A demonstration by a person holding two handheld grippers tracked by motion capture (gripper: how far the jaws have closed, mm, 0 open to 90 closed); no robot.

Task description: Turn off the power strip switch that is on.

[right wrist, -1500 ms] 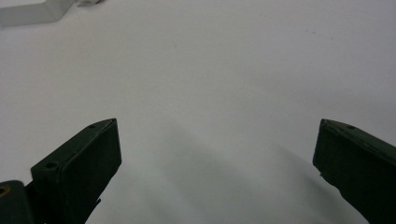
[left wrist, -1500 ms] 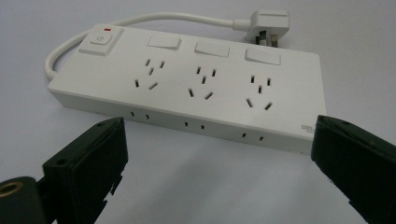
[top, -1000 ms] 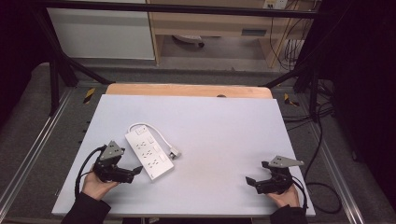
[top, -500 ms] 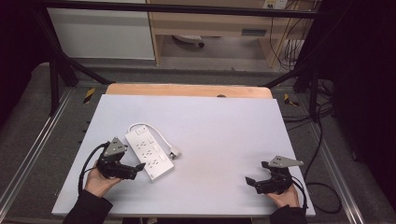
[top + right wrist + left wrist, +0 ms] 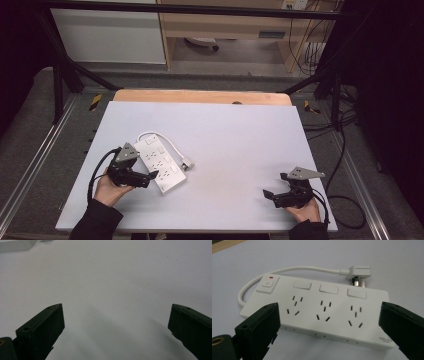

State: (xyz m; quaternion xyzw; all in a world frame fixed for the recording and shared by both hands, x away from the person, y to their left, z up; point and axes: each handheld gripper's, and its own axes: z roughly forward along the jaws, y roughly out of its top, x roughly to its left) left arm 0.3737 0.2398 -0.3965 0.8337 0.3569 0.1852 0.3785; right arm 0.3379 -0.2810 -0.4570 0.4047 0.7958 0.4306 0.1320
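Left hand-held gripper at near-left of pale surface, jaws spread wide, grasping nothing, tips just beside long edge of white power strip. Power strip flat on surface, angled, three socket groups, three rocker switches, power button at cord end. White cord looped behind strip, ending in plug. Right hand-held gripper at near-right, well apart from strip, jaws released over bare surface.

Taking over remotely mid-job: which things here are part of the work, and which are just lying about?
In play, likely:
power strip, with cord and plug
left gripper, open, at the strip

Idle or background:
right gripper, open over bare table
shelving beyond the table
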